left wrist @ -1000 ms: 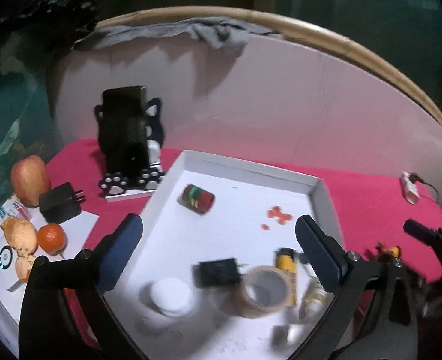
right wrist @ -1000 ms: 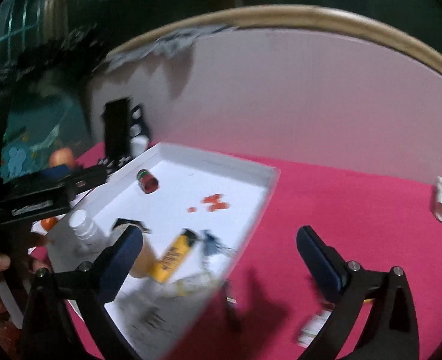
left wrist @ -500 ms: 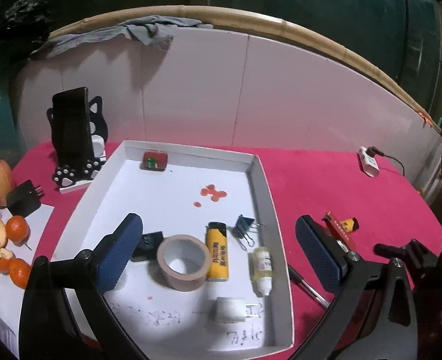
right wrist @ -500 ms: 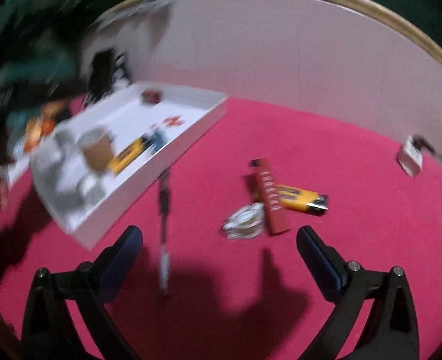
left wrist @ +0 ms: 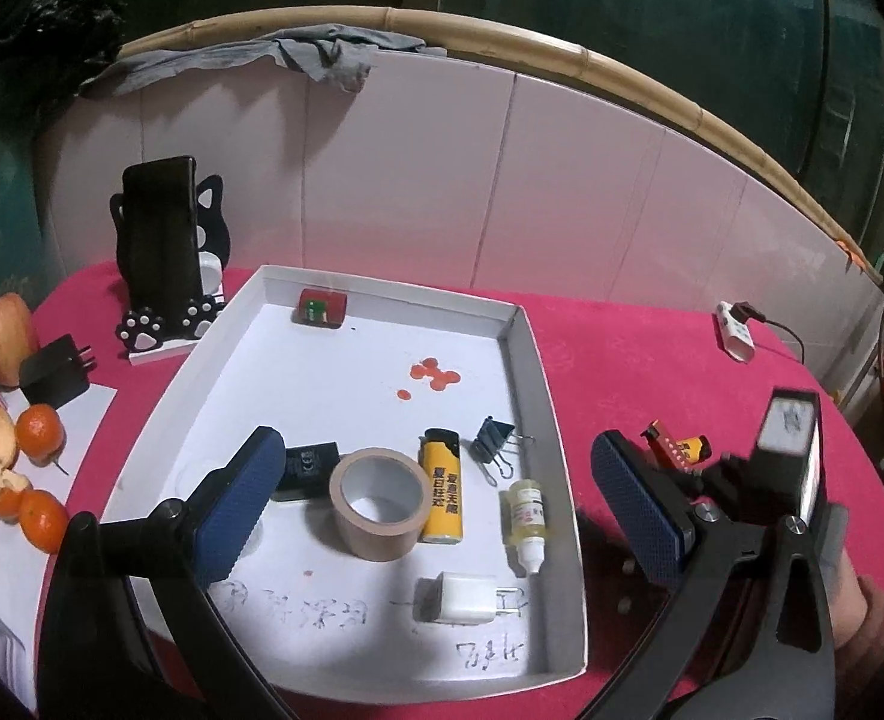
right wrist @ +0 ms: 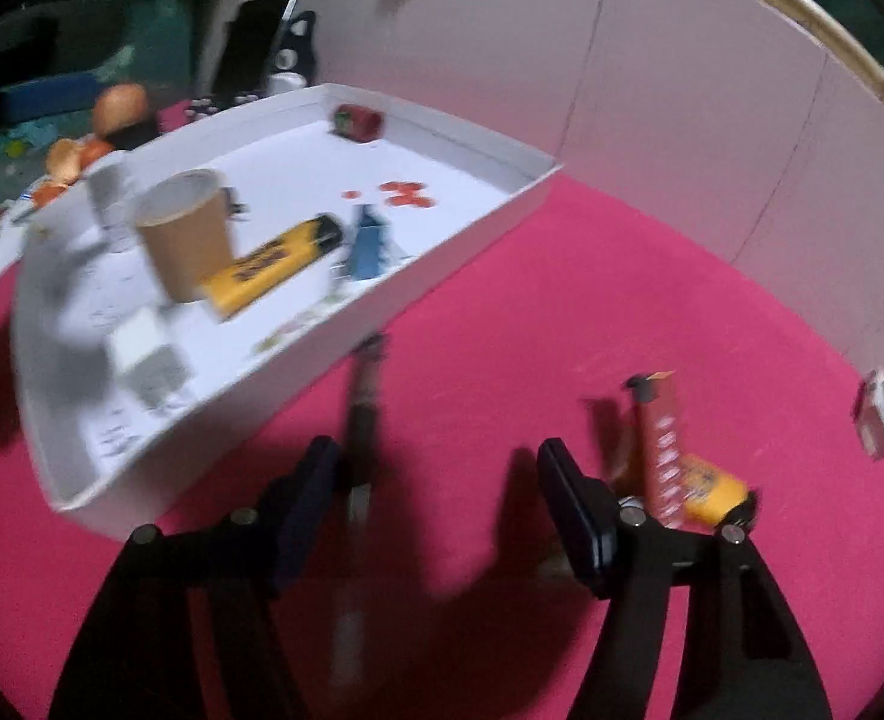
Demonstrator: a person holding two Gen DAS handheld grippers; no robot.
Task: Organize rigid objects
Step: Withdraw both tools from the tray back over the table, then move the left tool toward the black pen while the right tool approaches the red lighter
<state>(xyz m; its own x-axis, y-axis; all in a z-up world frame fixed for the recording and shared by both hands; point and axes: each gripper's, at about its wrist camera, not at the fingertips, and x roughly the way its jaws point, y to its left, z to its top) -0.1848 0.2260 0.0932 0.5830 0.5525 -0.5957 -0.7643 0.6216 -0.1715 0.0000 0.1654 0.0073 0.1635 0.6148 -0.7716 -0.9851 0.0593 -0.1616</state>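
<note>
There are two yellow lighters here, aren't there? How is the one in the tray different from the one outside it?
The tray lighter lies inside the white tray beside the tape roll; the outside lighter lies on the pink cloth, partly under a red stick. The tray lighter shows fully; the outside one is blurred. Both are yellow with dark ends.

Right gripper low over the pink felt tabletop, jaws apart, nothing between them. Blurred dark pen-like stick lies on the felt beside the left finger. Red rectangular stick and yellow plastic lighter just past the right finger. White shallow cardboard tray upper left holds brown tape roll, second yellow lighter, white cube charger.
</note>
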